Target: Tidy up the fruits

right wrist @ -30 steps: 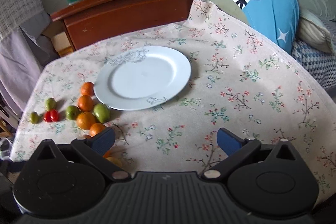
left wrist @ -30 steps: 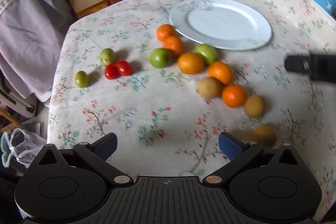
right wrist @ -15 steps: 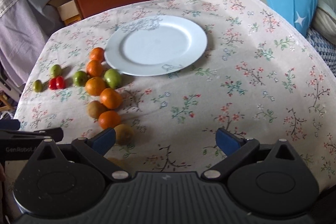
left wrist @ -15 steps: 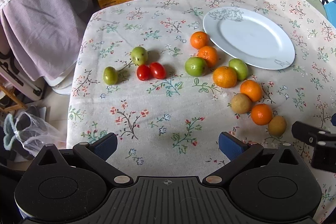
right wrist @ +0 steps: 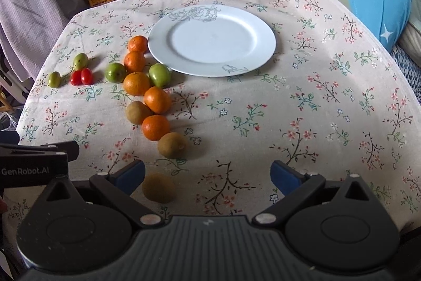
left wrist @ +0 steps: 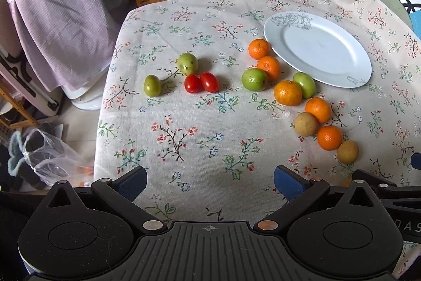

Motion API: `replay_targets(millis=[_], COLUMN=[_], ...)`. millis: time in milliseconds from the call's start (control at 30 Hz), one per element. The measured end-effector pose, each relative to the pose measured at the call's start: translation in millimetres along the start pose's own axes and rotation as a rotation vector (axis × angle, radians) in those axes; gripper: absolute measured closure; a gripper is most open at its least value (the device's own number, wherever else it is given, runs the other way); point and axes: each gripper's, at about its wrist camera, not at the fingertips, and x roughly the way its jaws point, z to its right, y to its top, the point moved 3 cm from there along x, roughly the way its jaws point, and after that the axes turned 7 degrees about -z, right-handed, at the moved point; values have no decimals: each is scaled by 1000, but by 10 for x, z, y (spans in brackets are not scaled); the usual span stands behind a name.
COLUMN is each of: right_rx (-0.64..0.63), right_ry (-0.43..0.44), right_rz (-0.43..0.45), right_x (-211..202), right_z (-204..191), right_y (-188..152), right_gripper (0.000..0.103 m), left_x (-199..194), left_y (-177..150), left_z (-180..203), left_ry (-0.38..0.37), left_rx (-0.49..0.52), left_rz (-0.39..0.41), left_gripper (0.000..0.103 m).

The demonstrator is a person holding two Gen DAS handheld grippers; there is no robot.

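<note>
Fruits (right wrist: 156, 99) lie in a curved row left of the empty plate (right wrist: 263, 54), and we judge our wide-open right gripper (right wrist: 208, 173) nearer than the equally spread, empty left gripper (left wrist: 210, 179).

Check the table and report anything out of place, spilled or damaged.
Nothing is spilled or visibly damaged. The fruit lies loose on the tablecloth beside the empty white plate; one brown fruit sits apart from the rest, nearest the right gripper.
</note>
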Motion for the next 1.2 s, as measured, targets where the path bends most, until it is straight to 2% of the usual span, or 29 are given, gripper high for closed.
replay_targets(millis=[933,1200], right_rx=[7,-4], right_ry=[19,24], right_rz=[1,-4], right_x=[8,11], right_z=[-75,-98], right_y=[35,30], right_gripper=[3,6], left_x=[-67,-60], left_y=[-6,-14], left_z=[-88,-79], left_ry=[11,22], left_rx=[-44,-36], left_rz=[38,34], left_gripper=[0,0])
